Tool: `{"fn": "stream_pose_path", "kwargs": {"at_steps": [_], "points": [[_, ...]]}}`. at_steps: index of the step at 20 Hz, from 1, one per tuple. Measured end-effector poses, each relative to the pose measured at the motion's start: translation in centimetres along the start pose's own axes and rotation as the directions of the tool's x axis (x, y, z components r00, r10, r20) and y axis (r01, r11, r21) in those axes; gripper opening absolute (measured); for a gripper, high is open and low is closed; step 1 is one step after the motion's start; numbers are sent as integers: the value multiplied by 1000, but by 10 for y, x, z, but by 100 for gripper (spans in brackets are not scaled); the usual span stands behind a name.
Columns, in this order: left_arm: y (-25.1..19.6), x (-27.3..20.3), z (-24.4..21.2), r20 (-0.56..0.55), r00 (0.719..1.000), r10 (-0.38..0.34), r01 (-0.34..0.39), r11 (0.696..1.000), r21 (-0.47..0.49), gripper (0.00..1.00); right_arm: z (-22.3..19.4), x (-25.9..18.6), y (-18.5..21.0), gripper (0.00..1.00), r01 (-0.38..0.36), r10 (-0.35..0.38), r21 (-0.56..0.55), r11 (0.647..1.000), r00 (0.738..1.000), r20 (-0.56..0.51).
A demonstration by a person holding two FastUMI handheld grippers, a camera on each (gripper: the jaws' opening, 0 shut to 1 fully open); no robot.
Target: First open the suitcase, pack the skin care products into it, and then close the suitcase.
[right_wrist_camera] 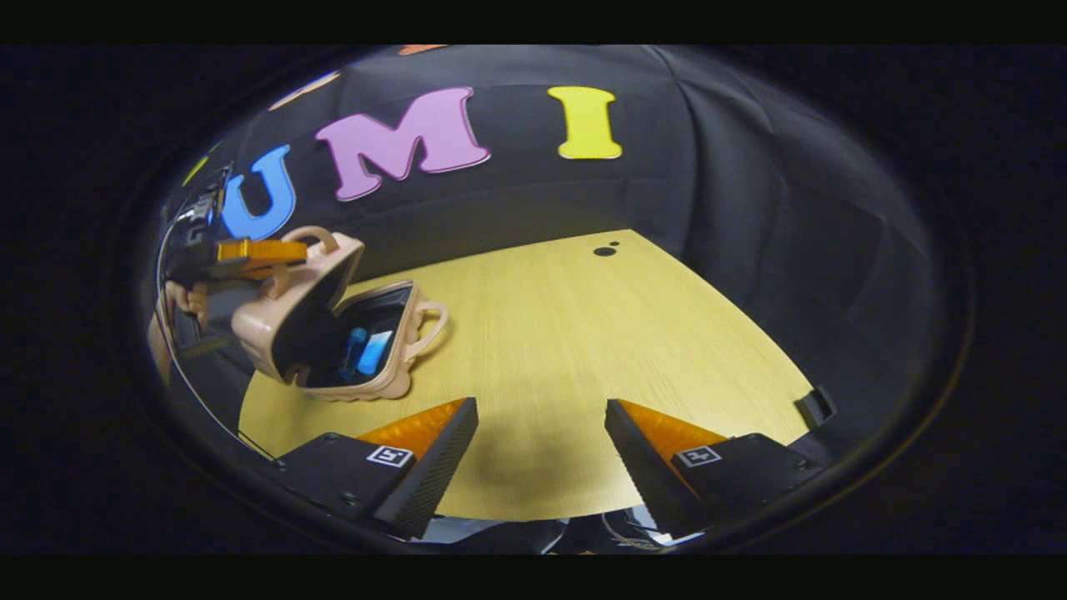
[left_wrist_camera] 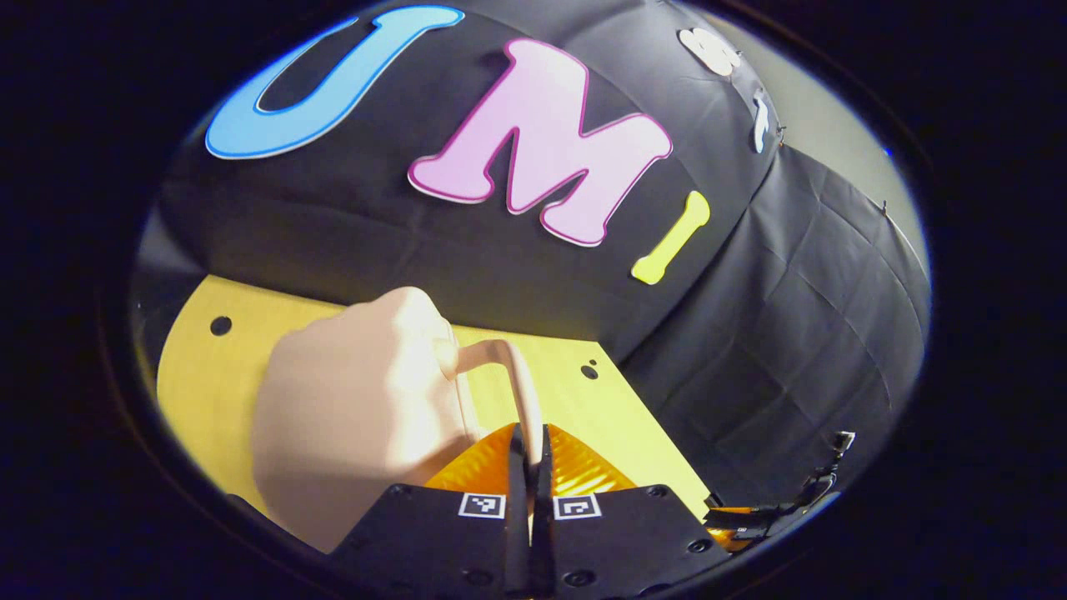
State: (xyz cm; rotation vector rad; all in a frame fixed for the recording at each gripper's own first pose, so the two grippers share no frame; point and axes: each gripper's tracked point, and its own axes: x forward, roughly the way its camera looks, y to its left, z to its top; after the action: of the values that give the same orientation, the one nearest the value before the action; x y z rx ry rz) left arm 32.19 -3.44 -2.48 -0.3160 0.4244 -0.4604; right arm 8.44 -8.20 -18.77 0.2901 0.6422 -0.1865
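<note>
- Suitcase [right_wrist_camera: 333, 333], a small beige case with looped handles, sits near the left edge of the wooden table [right_wrist_camera: 583, 350] in the right gripper view, with its lid [right_wrist_camera: 288, 312] raised and tilted back.
- Two blue skin care products [right_wrist_camera: 365, 350] lie side by side inside the dark lower half of the case.
- Left gripper [left_wrist_camera: 528, 454] has its jaws nearly closed, pinching the thin beige handle [left_wrist_camera: 517, 379] of the lid between both fingers; the lid's rounded shell fills the space just left of the fingers.
- From the right gripper view, that same gripper shows at the far left, up at the top of the raised lid.
- Right gripper [right_wrist_camera: 540, 437] hangs over bare tabletop with its jaws spread wide and nothing between them, well apart from the case.
</note>
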Motion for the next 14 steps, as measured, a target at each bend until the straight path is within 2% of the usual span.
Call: {"fn": "stream_pose_path", "kwargs": {"at_steps": [1, 3, 6, 8, 9, 11, 13, 14], "points": [[-2, 18, -15, -30, 999, 31, -31, 999, -12, 6, 1, 0, -6, 98, 4, -4, 24, 1000, 1000, 2], [7, 40, -46, -99, 988, 116, -109, 991, 73, 6, 1, 0, -18, 98, 10, -10, 63, 998, 1000, 2], [13, 62, -90, -213, 943, 257, -211, 954, 215, 10, -3, 0, -34, 98, 22, -21, 73, 997, 1000, -11], [19, 71, -105, -251, 910, 329, -256, 924, 283, 17, 2, 1, -39, 98, 21, -21, 67, 998, 1000, -6], [15, 74, -104, -239, 911, 337, -260, 917, 302, 23, 5, 0, -40, 98, 20, -20, 65, 998, 1000, -1], [-11, 83, -97, -188, 940, 286, -232, 936, 264, 31, 18, -1, -40, 98, 4, -5, 63, 998, 1000, 27], [-46, 68, -78, -93, 974, 205, -177, 953, 245, 55, 37, -3, -36, 98, -15, 11, 53, 998, 997, 74], [-62, 56, -65, -36, 985, 170, -154, 952, 265, 63, 46, -5, -33, 98, -20, 16, 40, 999, 995, 98]]}}
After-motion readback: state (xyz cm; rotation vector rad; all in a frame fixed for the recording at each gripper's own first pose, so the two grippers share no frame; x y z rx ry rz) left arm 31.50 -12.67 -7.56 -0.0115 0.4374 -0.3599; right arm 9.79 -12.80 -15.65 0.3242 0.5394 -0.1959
